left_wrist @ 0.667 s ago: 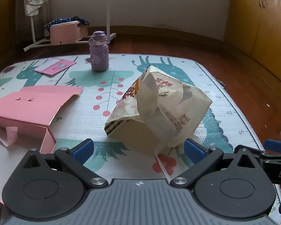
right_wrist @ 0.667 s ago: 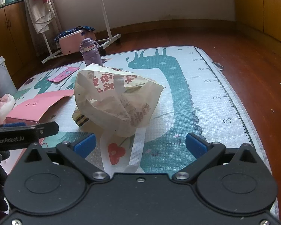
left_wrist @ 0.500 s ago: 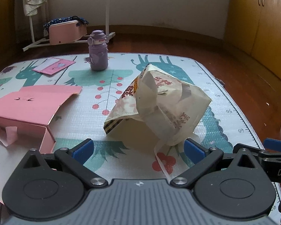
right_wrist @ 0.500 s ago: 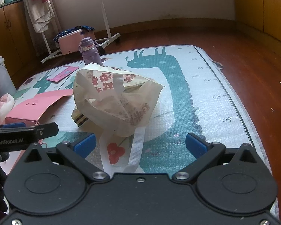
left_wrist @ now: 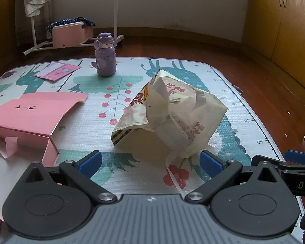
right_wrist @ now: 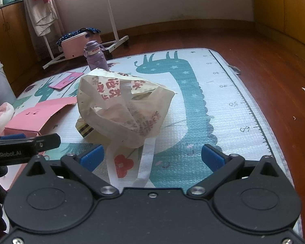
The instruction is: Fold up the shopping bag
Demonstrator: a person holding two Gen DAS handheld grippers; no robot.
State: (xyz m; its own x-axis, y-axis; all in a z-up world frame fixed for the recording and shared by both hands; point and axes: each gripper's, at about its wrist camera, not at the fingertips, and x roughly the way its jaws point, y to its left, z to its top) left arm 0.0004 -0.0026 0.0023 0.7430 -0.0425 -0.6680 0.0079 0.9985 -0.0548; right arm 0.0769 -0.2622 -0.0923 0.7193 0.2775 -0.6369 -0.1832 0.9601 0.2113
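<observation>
Play mat (left_wrist: pixel 244 105) is slick, so I expect the crumpled shopping bag (left_wrist: pixel 172 118) mid-mat to skid when pressed. Left gripper (left_wrist: pixel 150 160) and right gripper (right_wrist: pixel 151 156) jaws spread wide, empty. Loose white handle (right_wrist: pixel 146 162) could snag my right jaws.

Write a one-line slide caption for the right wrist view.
Open right tongs hover before a crumpled cream shopping bag on a giraffe play mat, its white handle trailing between them.
</observation>
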